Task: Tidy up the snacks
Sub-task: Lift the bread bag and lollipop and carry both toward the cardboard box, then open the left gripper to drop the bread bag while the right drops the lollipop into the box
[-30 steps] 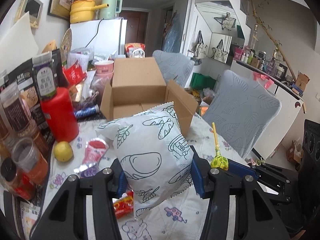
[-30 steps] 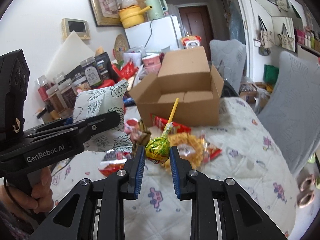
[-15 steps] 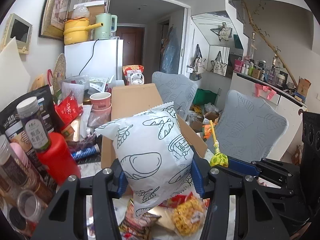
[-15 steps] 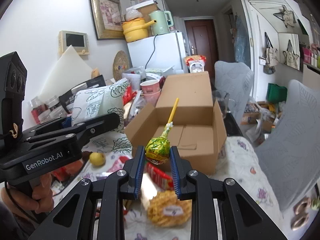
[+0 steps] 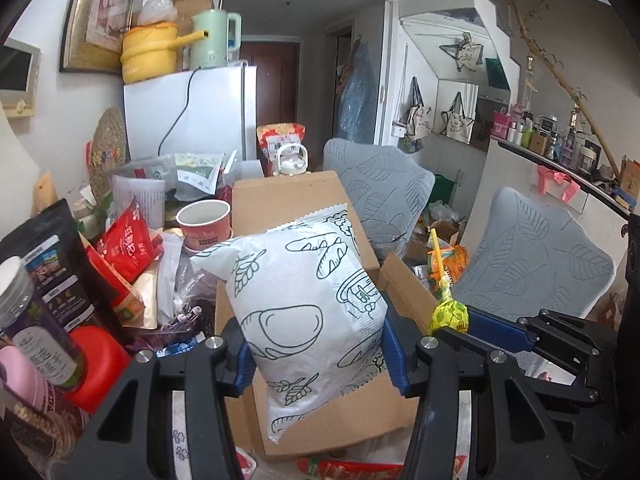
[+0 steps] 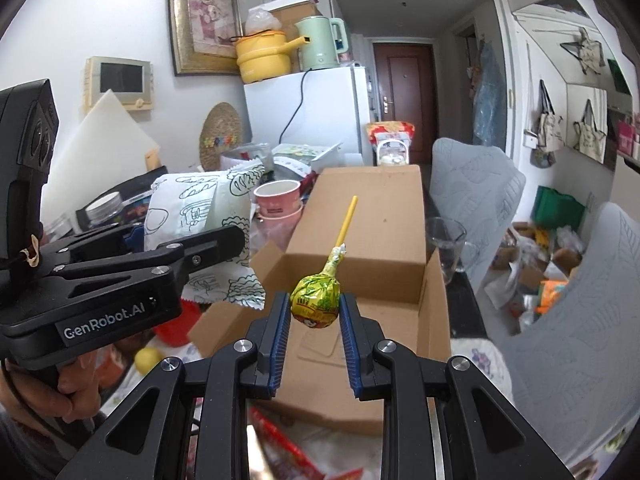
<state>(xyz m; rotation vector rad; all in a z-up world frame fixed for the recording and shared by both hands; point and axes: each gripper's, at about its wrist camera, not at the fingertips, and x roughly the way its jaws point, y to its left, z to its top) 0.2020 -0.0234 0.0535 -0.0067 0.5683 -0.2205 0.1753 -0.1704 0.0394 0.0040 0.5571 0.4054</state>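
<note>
A cluttered dining table (image 6: 476, 354) under a patterned cloth, white fridge (image 6: 320, 112) behind. The left gripper (image 5: 316, 350), marked "GenRobot.AI", pinches a white illustrated snack bag (image 5: 308, 304); the right gripper (image 6: 314, 318) pinches a green-wrapped lollipop (image 6: 316, 300), both above the open cardboard box (image 6: 360, 256).

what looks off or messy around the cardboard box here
Nothing looks damaged or spilled. The cardboard box sits open and looks empty. Loose snack packets lie in front of it, and jars and bags crowd its left side.
</note>
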